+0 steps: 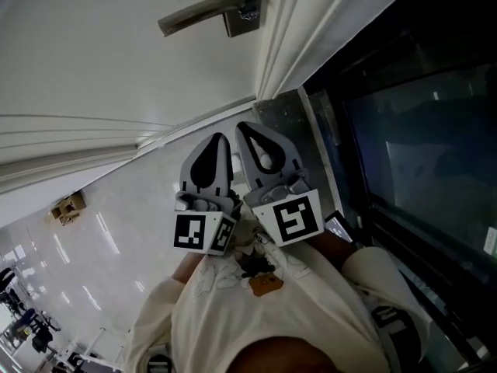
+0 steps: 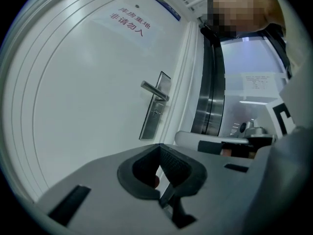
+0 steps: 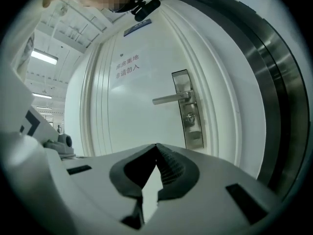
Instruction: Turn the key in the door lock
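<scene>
A white door carries a steel lock plate (image 3: 188, 109) with a lever handle (image 3: 168, 99) pointing left. Below the lever sits the lock cylinder (image 3: 190, 117); a small key seems to stick out of it (image 1: 248, 11), too small to be sure. The plate also shows in the left gripper view (image 2: 155, 112). Both grippers hang side by side in front of the door, well short of the lock. My left gripper (image 1: 220, 137) is shut and empty, its tips meeting (image 2: 158, 146). My right gripper (image 1: 242, 126) is likewise shut on nothing (image 3: 156, 145), with the lock above and to its right.
A white door frame (image 1: 283, 37) runs right of the lock, then a dark glass and steel panel (image 1: 419, 146). A grey threshold strip (image 1: 287, 123) lies below the frame. A sign with red characters (image 3: 126, 66) hangs on the door. Glossy pale floor (image 1: 116, 216) spreads to the left.
</scene>
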Action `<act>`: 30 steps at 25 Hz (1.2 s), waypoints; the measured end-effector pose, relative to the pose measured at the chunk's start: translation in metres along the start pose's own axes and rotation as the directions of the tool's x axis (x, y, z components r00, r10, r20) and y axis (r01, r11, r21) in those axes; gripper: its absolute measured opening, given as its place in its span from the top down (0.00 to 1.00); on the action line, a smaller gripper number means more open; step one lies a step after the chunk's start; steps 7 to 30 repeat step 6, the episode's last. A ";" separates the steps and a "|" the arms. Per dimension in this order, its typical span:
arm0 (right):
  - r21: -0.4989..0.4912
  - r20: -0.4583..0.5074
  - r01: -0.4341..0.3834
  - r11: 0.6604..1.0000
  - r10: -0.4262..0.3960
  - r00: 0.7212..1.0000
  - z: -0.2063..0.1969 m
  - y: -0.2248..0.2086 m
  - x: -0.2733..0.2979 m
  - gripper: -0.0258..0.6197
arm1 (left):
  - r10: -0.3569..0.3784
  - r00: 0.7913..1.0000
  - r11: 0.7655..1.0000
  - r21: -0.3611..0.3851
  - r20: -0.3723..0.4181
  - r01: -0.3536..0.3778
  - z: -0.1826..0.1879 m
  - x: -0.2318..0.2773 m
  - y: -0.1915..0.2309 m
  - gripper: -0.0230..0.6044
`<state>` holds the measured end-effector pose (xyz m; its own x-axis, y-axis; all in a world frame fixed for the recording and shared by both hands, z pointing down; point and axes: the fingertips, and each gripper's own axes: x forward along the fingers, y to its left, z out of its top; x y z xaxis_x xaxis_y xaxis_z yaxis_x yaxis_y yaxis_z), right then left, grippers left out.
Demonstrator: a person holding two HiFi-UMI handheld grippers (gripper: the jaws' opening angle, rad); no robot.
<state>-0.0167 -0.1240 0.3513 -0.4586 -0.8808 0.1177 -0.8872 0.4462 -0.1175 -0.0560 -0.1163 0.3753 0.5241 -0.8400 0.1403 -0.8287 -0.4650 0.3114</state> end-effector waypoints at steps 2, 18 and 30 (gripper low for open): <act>-0.004 0.003 0.023 1.000 -0.023 1.000 0.002 -0.004 0.004 0.95 | -0.006 1.000 1.000 0.003 -0.001 0.006 0.000 -0.001 -0.001 0.95; 0.017 0.005 0.055 0.998 -0.055 0.998 0.002 -0.009 0.007 0.95 | -0.008 1.000 1.000 -0.002 0.003 0.008 0.003 -0.001 -0.001 0.95; 0.017 0.005 0.055 0.998 -0.055 0.998 0.002 -0.009 0.007 0.95 | -0.008 1.000 1.000 -0.002 0.003 0.008 0.003 -0.001 -0.001 0.95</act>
